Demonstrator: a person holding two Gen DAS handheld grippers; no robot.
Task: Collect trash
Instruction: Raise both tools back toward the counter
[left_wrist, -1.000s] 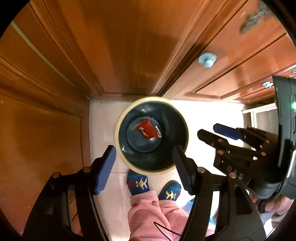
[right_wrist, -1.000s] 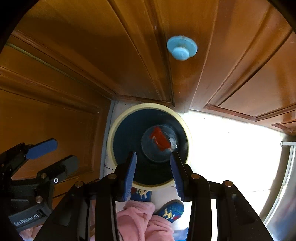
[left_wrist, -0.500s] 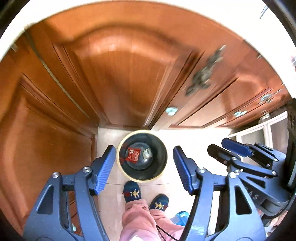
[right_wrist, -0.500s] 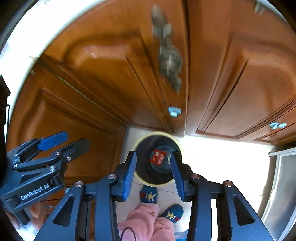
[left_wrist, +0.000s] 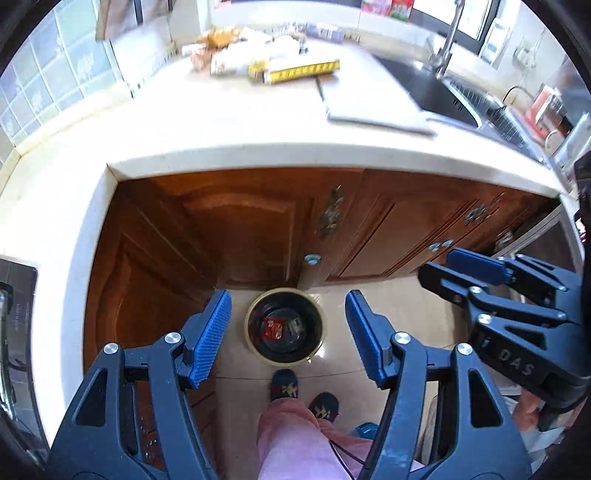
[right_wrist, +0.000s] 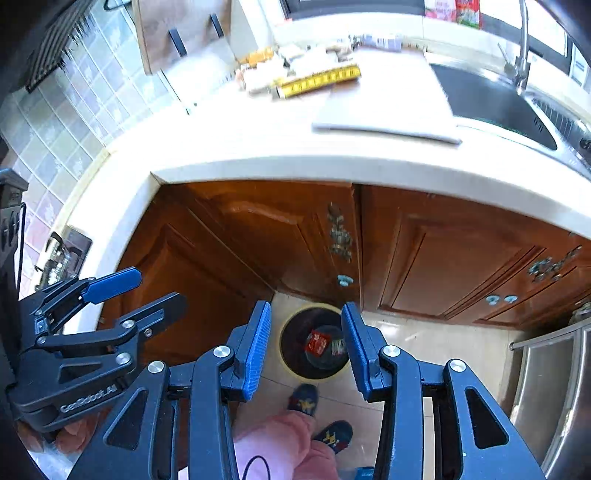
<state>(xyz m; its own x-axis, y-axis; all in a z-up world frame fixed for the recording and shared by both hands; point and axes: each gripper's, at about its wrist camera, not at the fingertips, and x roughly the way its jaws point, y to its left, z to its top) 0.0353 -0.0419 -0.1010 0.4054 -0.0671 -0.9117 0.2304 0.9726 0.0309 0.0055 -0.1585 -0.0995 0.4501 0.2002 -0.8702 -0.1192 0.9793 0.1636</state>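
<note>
Trash bin (left_wrist: 284, 363) on floor, far below open, empty left gripper (left_wrist: 287, 334)

Empty, parted right gripper (right_wrist: 306, 345) high above floor bin (right_wrist: 291, 363) with red wrapper (right_wrist: 317, 341) inside

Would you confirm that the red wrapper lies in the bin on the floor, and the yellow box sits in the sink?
Not quite: the yellow box sits on the counter, left of the sink, as the right wrist view shows. The red wrapper does lie in the bin.
</note>
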